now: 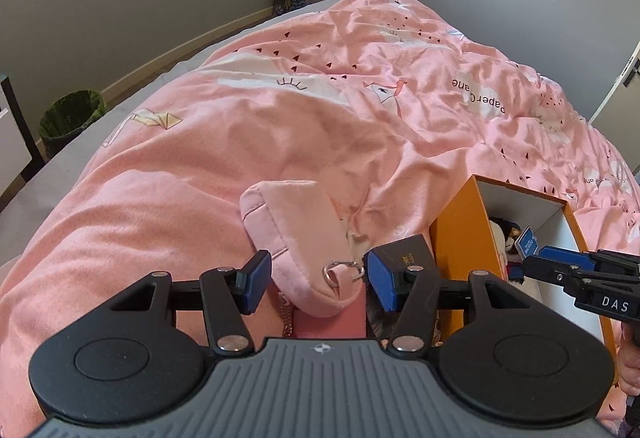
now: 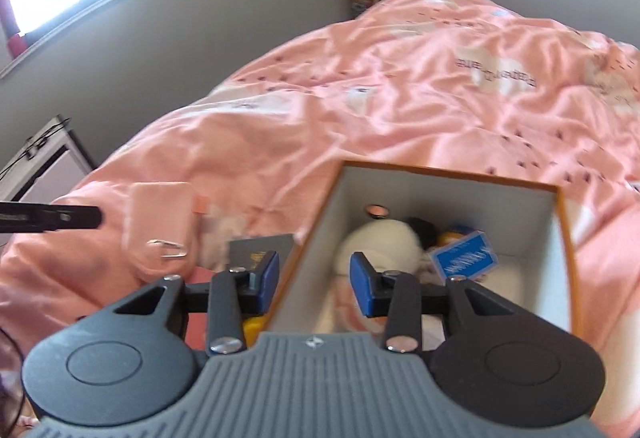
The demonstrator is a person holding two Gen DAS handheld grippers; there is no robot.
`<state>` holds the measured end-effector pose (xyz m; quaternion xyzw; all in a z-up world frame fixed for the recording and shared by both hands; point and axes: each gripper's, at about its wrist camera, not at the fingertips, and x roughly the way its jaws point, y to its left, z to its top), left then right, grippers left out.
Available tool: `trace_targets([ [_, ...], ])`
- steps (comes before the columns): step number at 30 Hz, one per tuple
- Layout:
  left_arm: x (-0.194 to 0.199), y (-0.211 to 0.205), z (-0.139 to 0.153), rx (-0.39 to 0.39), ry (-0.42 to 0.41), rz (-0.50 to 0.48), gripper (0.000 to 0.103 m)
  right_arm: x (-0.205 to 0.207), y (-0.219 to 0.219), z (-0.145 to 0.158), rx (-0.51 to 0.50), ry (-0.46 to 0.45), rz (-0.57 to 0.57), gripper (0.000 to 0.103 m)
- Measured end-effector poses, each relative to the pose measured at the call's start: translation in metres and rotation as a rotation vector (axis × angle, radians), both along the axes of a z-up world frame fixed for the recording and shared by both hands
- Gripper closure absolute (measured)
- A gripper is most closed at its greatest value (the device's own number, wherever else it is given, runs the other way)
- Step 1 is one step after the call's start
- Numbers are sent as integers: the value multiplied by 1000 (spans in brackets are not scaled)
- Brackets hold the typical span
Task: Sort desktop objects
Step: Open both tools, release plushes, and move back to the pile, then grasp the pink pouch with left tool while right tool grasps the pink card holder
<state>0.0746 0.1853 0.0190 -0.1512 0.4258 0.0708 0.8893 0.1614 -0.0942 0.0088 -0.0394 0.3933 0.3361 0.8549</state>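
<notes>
Nearest, the left gripper hangs with fingers apart and empty, astride a pink pouch lying just left of the orange box. The right gripper, fingers apart and empty, hovers over that box's near-left wall. Inside the box lie a plush toy and a blue card. Beyond spreads a pink quilt. The pouch seems next: close on it, lift, carry it rightward into the box.
</notes>
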Motion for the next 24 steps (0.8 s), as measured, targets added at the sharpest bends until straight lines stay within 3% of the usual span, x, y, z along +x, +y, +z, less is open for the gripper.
trace_targets([
  [10, 9, 23, -30, -83, 64, 42, 39, -22, 80, -29, -31, 112, 151, 63],
  [20, 34, 36, -58, -127, 93, 87, 40, -23, 108, -52, -80, 159, 176, 62],
  [21, 36, 36, -60, -128, 95, 87, 43, -23, 109, -54, -82, 166, 177, 62],
  [22, 37, 36, -62, -132, 93, 87, 59, -24, 112, -56, -81, 174, 180, 62],
  [24, 37, 38, -66, -143, 88, 91, 61, -27, 116, -60, -73, 190, 191, 62],
])
